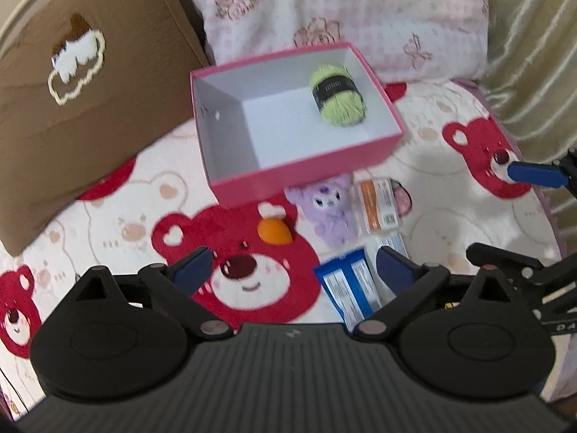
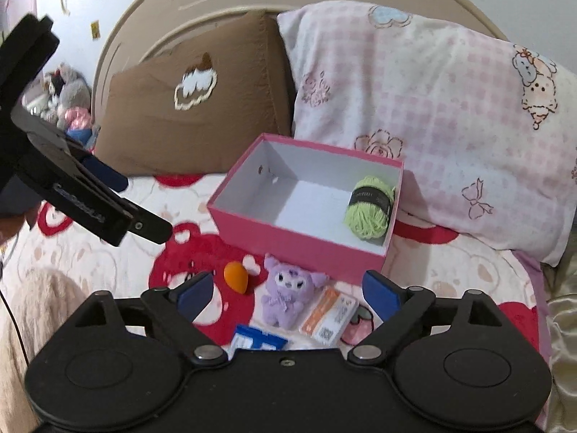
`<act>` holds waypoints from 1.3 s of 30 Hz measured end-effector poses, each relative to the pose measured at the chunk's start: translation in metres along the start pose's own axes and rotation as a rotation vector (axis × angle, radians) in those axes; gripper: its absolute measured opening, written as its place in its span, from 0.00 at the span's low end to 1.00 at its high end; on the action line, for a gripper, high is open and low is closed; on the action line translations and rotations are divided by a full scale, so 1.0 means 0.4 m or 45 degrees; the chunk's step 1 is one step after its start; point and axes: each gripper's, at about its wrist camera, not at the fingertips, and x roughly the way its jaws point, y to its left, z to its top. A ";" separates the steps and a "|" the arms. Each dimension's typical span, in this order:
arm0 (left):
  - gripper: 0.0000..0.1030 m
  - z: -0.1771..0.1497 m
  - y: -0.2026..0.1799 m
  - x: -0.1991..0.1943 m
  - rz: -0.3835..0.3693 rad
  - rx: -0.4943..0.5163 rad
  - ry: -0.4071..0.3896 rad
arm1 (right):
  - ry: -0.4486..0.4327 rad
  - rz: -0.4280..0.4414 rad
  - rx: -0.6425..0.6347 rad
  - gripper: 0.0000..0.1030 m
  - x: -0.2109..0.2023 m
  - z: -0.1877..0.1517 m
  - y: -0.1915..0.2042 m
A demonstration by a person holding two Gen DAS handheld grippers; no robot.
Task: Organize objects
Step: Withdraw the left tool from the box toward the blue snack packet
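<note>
Left wrist view shows me the pink box [image 1: 306,176] open on the bear blanket [image 1: 108,216], with one green yarn ball [image 1: 337,95] already lying in its far right corner. The things I judge are left to sort sit in a loose row just in front of the box: an orange sponge [image 1: 274,231], a purple plush [image 1: 331,213], a clear packet [image 1: 380,209] with an orange label, and a blue wrapper [image 1: 348,288] nearest me. I expect all of them to be light. The plush should be soft and give under the pads, so I would pinch it across the body; the sponge looks squashy and rounded, so a grip across its fat end seems safest; the packet and wrapper look flat and slick and may need taking by an edge. My left gripper [image 1: 294,267] hangs spread wide with nothing between its jaws, above the blanket, the sponge just beyond its left finger and the wrapper beside its right one. In the right wrist view my right gripper [image 2: 288,290] is likewise spread and empty, with the plush and packet lying just ahead between its fingers, and the box beyond them against the pillows [image 2: 450,108].
</note>
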 end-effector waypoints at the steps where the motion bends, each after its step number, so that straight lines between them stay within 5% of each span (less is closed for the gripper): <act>1: 0.96 -0.011 -0.002 0.000 -0.007 0.007 0.012 | 0.009 -0.007 -0.010 0.90 -0.002 -0.006 0.005; 16: 0.96 -0.140 -0.039 0.009 -0.137 0.122 0.099 | 0.164 0.088 -0.002 0.90 -0.024 -0.086 0.056; 28: 0.96 -0.182 -0.004 0.085 -0.177 0.104 0.139 | 0.301 0.237 0.013 0.90 0.078 -0.164 0.118; 39: 0.94 -0.217 0.005 0.123 -0.286 0.032 0.087 | 0.264 0.260 0.205 0.90 0.163 -0.221 0.121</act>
